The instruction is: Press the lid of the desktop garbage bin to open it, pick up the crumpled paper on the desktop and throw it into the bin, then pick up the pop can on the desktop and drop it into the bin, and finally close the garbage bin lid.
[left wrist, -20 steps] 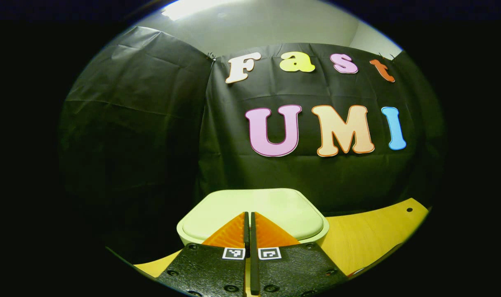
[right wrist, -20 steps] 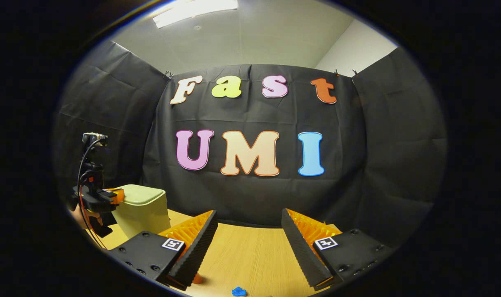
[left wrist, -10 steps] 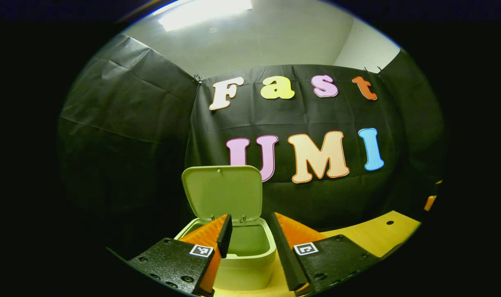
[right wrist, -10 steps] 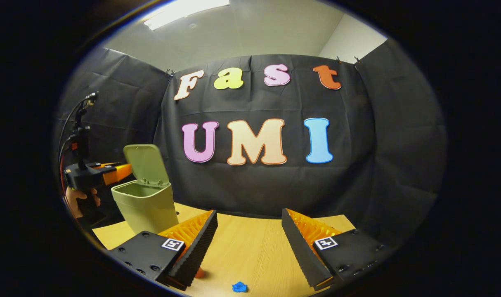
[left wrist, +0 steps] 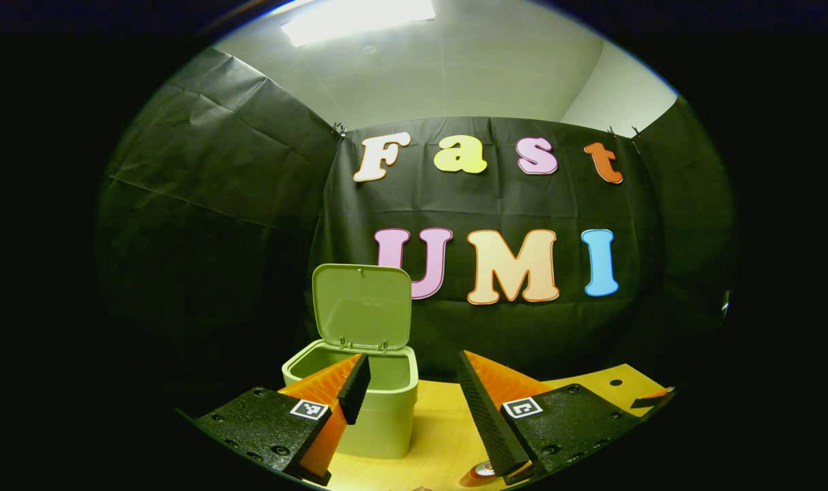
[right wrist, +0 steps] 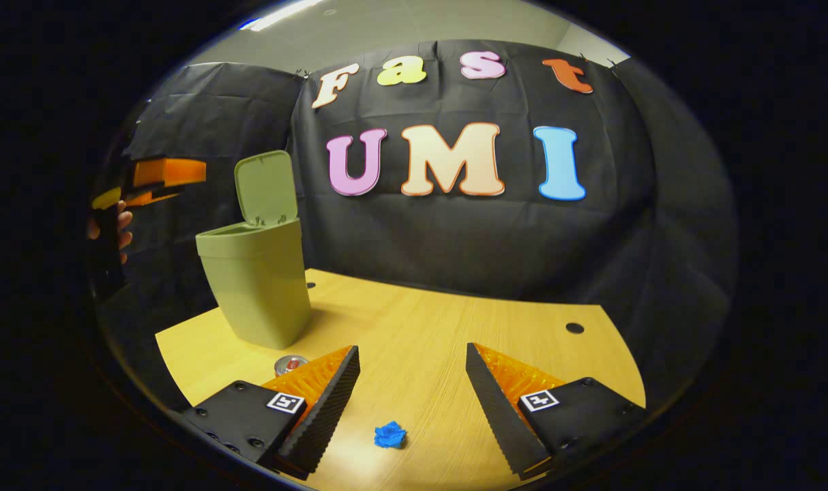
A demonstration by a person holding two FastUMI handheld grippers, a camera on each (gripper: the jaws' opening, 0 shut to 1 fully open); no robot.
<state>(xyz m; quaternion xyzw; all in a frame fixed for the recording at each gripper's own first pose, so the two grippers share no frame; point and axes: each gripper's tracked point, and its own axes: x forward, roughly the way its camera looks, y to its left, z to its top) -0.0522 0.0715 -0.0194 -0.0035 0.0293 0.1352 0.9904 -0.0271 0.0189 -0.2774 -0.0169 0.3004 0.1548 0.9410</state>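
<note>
The pale green bin (left wrist: 376,416) stands on the wooden table with its lid (left wrist: 361,307) swung up and upright. My left gripper (left wrist: 410,378) is open, held back from the bin and a little above its rim, with nothing between the fingers. The pop can (left wrist: 483,469) peeks out at the bottom, by my right finger. In the right gripper view the bin (right wrist: 257,286) stands at the left with its lid (right wrist: 267,179) raised. A blue crumpled paper (right wrist: 389,434) lies just ahead of my open right gripper (right wrist: 412,354). The can (right wrist: 290,363) is half hidden behind the left finger.
The wooden table (right wrist: 455,320) has a curved far edge and a small round hole (right wrist: 574,328) at the right. A hand (right wrist: 112,230) holds the left gripper (right wrist: 190,183) up high, left of the bin. Black cloth walls close off the back and sides.
The bin lid went from closed to standing open. My left gripper went from shut over the lid to open and drew back. My right gripper tilted down, bringing more table, paper and can into view.
</note>
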